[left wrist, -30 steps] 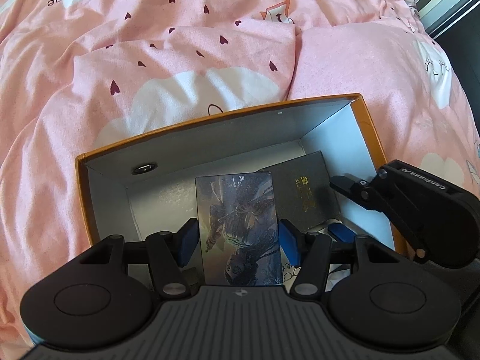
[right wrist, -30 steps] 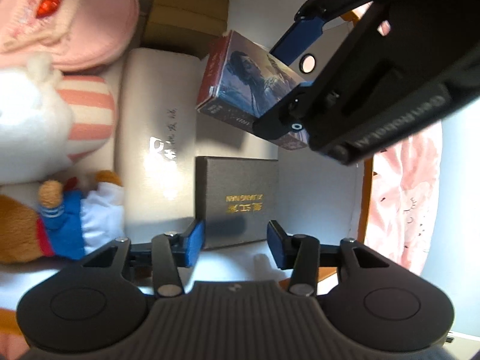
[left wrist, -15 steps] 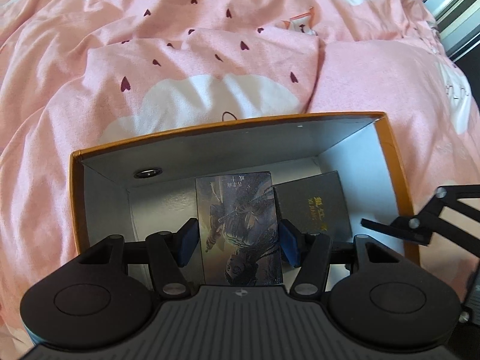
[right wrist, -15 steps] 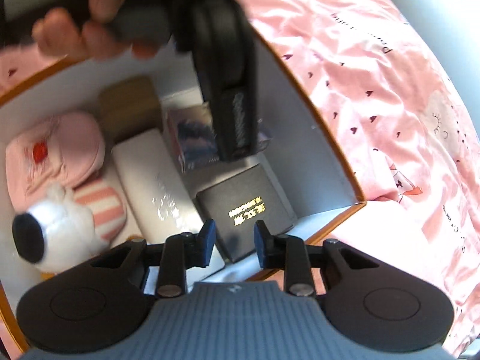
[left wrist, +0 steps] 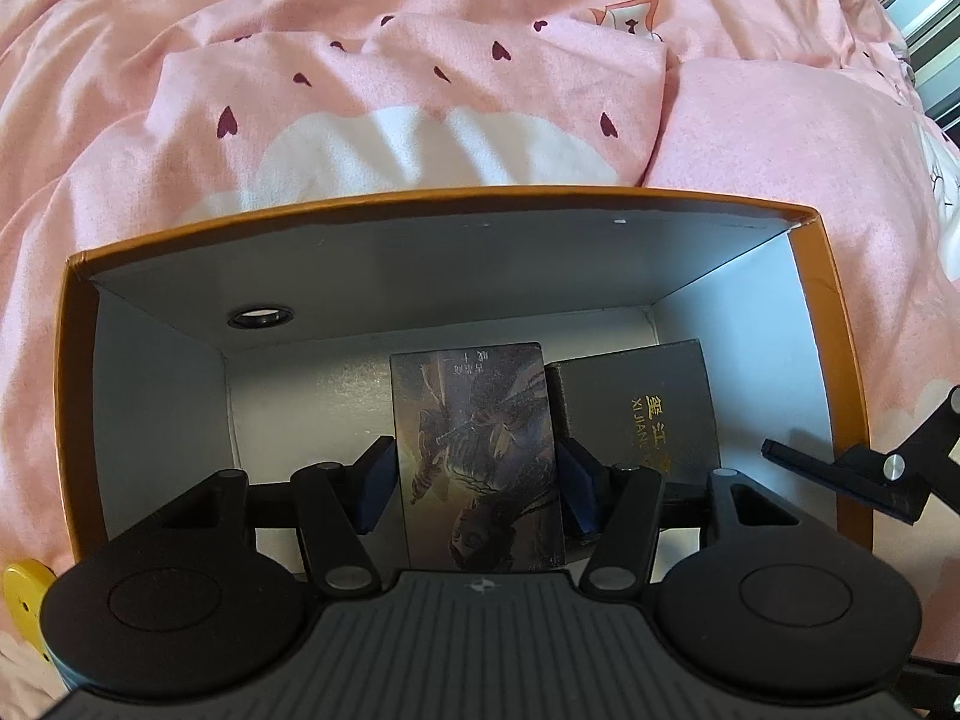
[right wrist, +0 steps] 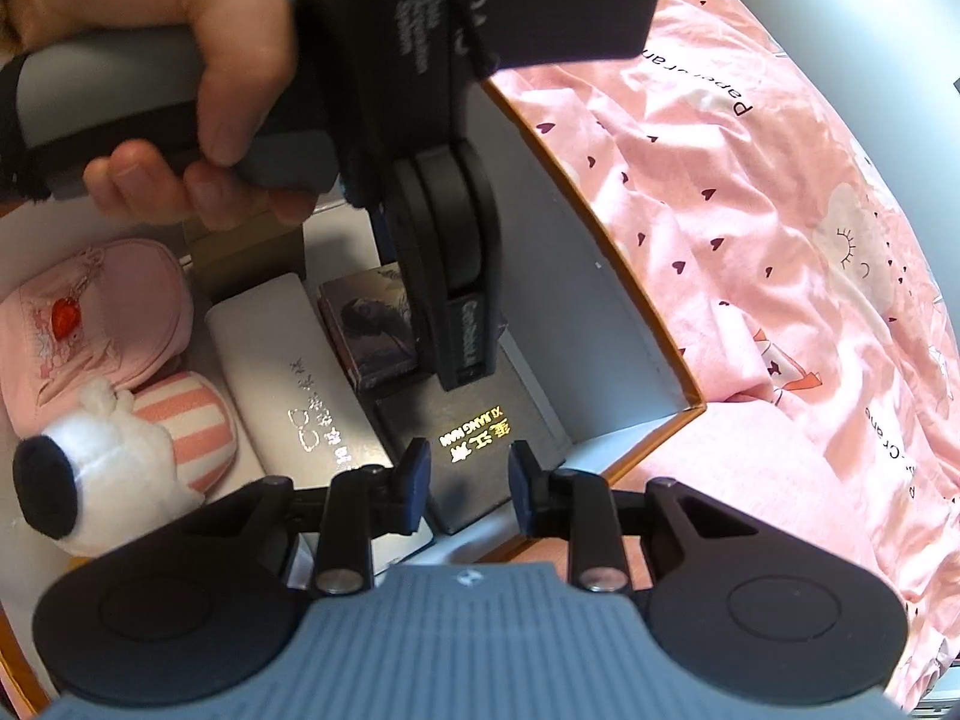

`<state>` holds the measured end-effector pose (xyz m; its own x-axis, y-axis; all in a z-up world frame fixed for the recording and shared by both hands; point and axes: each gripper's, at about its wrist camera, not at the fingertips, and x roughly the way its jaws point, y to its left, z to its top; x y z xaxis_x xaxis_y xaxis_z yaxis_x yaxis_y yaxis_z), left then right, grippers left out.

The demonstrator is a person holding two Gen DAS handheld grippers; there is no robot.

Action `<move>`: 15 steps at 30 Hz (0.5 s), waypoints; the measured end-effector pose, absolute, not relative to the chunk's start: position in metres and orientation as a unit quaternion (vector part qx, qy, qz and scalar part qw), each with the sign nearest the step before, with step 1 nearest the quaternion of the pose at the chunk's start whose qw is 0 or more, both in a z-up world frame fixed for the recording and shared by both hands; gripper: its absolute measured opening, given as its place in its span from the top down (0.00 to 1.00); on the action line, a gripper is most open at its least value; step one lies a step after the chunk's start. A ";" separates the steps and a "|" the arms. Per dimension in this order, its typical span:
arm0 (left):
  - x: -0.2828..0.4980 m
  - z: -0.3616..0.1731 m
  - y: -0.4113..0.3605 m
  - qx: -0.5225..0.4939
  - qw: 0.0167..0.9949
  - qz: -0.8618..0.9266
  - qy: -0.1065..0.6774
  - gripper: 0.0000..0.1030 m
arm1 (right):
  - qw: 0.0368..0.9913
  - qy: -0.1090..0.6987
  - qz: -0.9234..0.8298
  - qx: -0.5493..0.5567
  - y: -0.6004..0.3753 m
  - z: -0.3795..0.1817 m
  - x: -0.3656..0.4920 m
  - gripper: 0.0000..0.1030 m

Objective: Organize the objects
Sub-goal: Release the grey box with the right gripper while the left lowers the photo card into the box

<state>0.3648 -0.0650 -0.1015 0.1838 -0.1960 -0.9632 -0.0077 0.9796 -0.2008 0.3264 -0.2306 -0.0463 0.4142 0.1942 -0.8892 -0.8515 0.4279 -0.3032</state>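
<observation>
Right hand-held gripper [right wrist: 467,483] pulled back, empty, jaws narrowly apart; left hand-held gripper [left wrist: 474,483] clamps picture box [left wrist: 477,456], lowering into orange box [left wrist: 837,324], release pending.

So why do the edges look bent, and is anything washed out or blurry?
Left wrist view: the fisheye lens bows the orange box rim; its inside is shadowed. Right wrist view: the gold lettering on the black box glares, and the hand up close looks soft.

We are in a bedroom at home: a bed's pink quilt [left wrist: 420,90], printed with hearts and clouds, lies rumpled around an orange cardboard box [left wrist: 837,324] holding a plush toy [right wrist: 114,456], a pink pouch [right wrist: 90,318] and small gift boxes.
</observation>
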 end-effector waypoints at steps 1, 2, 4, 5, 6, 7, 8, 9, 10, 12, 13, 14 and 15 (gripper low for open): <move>0.365 -0.102 -0.064 -0.084 0.763 -0.063 0.638 0.35 | 0.739 0.409 0.353 -0.402 -0.231 -0.047 0.326 0.72; 0.366 -0.102 -0.063 -0.086 0.762 -0.065 0.639 0.35 | 0.739 0.409 0.352 -0.403 -0.230 -0.048 0.326 0.72; 0.366 -0.100 -0.062 -0.088 0.760 -0.075 0.639 0.35 | 0.740 0.409 0.351 -0.403 -0.230 -0.048 0.326 0.72; 0.366 -0.100 -0.063 -0.092 0.759 -0.081 0.640 0.32 | 0.740 0.409 0.351 -0.402 -0.230 -0.049 0.325 0.72; 0.366 -0.100 -0.062 -0.095 0.756 -0.088 0.642 0.27 | 0.740 0.409 0.351 -0.403 -0.230 -0.049 0.325 0.72; 0.365 -0.100 -0.062 -0.100 0.753 -0.093 0.644 0.26 | 0.738 0.408 0.351 -0.406 -0.217 -0.050 0.327 0.72; 0.365 -0.099 -0.061 -0.104 0.752 -0.099 0.644 0.26 | 0.737 0.408 0.351 -0.409 -0.216 -0.050 0.326 0.72; 0.364 -0.097 -0.061 -0.107 0.749 -0.108 0.645 0.27 | 0.736 0.407 0.351 -0.411 -0.217 -0.051 0.325 0.72; 0.364 -0.096 -0.061 -0.108 0.747 -0.112 0.646 0.28 | 0.736 0.407 0.351 -0.412 -0.216 -0.050 0.320 0.72; 0.364 -0.097 -0.061 -0.107 0.743 -0.119 0.650 0.36 | 0.736 0.407 0.350 -0.413 -0.214 -0.046 0.307 0.72; 0.364 -0.098 -0.062 -0.108 0.738 -0.122 0.654 0.37 | 0.736 0.407 0.349 -0.413 -0.213 -0.046 0.306 0.72; 0.364 -0.101 -0.063 -0.109 0.734 -0.127 0.658 0.39 | 0.737 0.407 0.348 -0.413 -0.213 -0.046 0.306 0.72; 0.362 -0.101 -0.064 -0.110 0.731 -0.135 0.660 0.40 | 0.737 0.406 0.347 -0.413 -0.214 -0.049 0.306 0.72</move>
<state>0.3623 -0.0637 -0.1011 0.0931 -0.3428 -0.9348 0.0526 0.9392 -0.3392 0.3061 -0.2136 -0.0491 0.4285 0.1767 -0.8861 -0.8478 0.4176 -0.3267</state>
